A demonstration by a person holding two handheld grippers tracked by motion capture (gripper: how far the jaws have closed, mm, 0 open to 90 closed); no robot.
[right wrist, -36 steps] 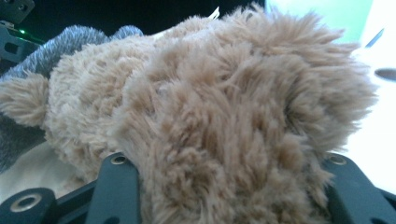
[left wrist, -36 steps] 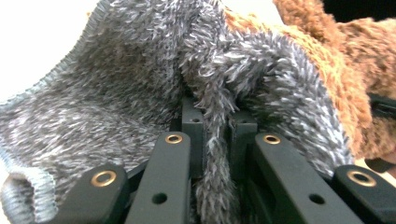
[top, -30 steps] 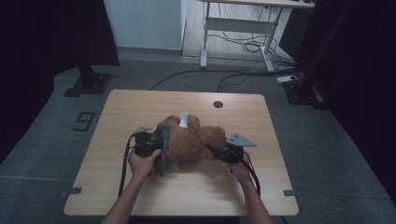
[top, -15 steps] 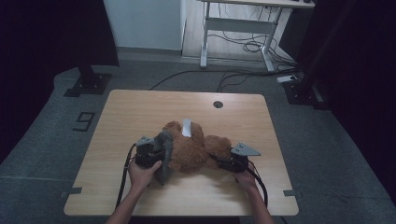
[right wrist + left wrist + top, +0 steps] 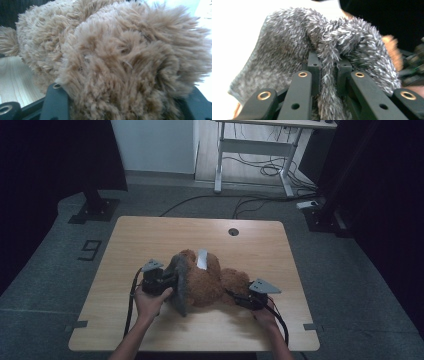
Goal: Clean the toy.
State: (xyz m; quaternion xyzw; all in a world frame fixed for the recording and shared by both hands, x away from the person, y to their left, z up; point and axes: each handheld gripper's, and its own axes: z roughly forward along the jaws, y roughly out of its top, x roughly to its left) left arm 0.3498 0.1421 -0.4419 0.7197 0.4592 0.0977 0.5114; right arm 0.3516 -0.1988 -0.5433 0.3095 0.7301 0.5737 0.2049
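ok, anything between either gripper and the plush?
Nothing visible. The left gripper is shut on the grey fleece draped over the brown plush toy. The right gripper has the toy's brown fur bulging between its jaws.

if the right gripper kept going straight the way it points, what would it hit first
The brown plush toy: the right gripper already has its fingers around one end of it, so it would only push deeper into the fur. Depth beyond that is unclear.

left gripper [image 5: 172,281]: jaws pinched tight on grey fur — hand wrapped round its body
right gripper [image 5: 235,296]: jaws partly apart, pressed into brown plush — forearm enters from below
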